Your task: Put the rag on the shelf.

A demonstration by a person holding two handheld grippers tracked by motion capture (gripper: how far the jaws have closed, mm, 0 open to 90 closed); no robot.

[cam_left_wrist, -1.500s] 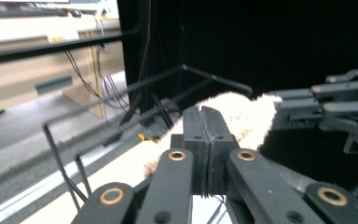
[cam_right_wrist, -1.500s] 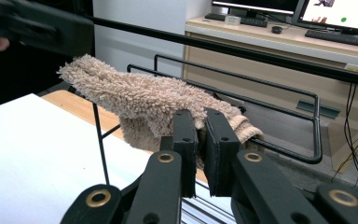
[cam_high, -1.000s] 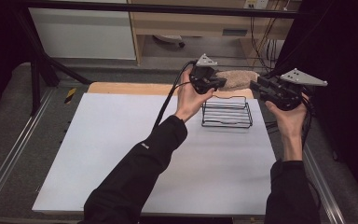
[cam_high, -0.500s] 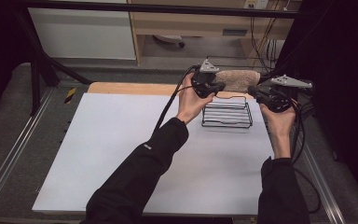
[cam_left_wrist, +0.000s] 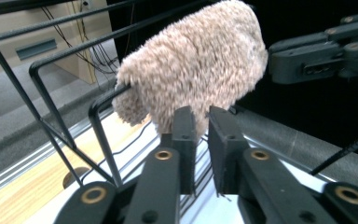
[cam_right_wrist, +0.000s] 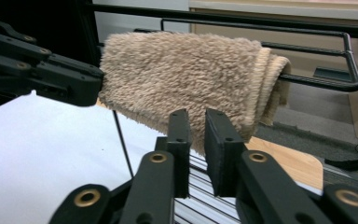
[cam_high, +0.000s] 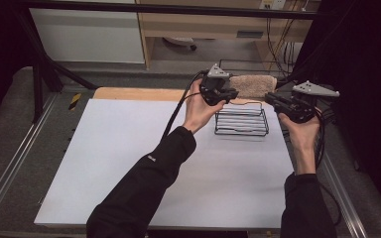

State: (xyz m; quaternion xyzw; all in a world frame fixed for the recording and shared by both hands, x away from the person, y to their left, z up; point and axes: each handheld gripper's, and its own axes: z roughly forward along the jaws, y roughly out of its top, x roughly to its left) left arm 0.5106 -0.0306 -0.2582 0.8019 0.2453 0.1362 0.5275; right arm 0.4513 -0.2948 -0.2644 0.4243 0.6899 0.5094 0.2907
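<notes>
A tan fluffy towel (cam_high: 252, 85) hangs folded over the top rail of a black wire rack (cam_high: 241, 121) at the far right of the white table. My left gripper (cam_high: 234, 93) is at the towel's left end and my right gripper (cam_high: 269, 98) at its right end. In the left gripper view the towel (cam_left_wrist: 191, 70) sits just beyond my left gripper (cam_left_wrist: 201, 114). In the right gripper view the towel (cam_right_wrist: 182, 74) hangs just behind my right gripper (cam_right_wrist: 196, 116). Both pairs of jaws have just been opening. Each stands a narrow gap apart with nothing between.
The white table top (cam_high: 129, 163) spreads left and toward me, with a wooden strip (cam_high: 139, 93) along its far edge. Metal side rails (cam_high: 10, 168) flank it. The rack's black rails (cam_right_wrist: 307, 79) run close behind the towel. A pale cabinet (cam_high: 87, 34) stands beyond the table.
</notes>
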